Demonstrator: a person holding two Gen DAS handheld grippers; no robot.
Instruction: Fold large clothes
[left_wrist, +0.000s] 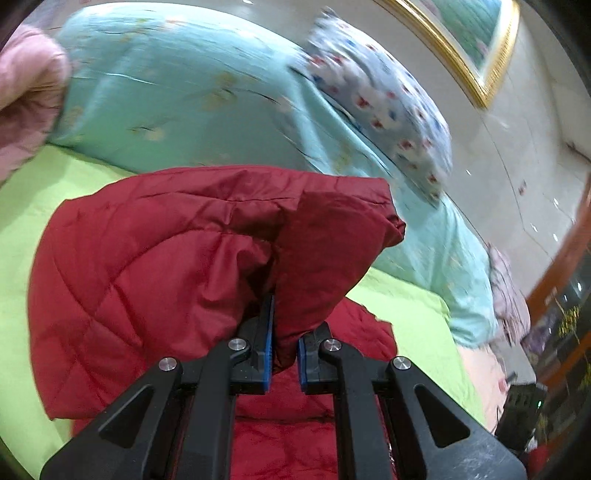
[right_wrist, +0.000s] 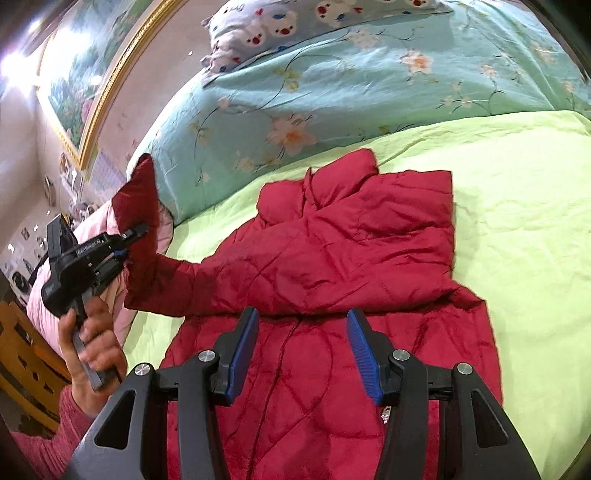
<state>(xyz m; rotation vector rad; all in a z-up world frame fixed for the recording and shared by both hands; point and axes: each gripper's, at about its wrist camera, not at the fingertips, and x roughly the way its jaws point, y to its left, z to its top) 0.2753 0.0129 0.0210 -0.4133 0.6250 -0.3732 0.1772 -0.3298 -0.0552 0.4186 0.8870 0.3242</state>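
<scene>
Between the blue pads of the left gripper (left_wrist: 285, 345), from the left wrist, a fold of the red quilted jacket's (left_wrist: 155, 266) sleeve is pinched and lifted above the lime green sheet (left_wrist: 33, 206); a teal floral duvet (left_wrist: 177, 96) and bear-print pillow (left_wrist: 380, 107) lie beyond

From the right wrist, the right gripper (right_wrist: 302, 350) hovers with fingers spread wide, gripping nothing, over the jacket's lower body, which lies spread on the sheet, while the person's left hand (right_wrist: 92, 343) raises the sleeve at the bed's edge
</scene>
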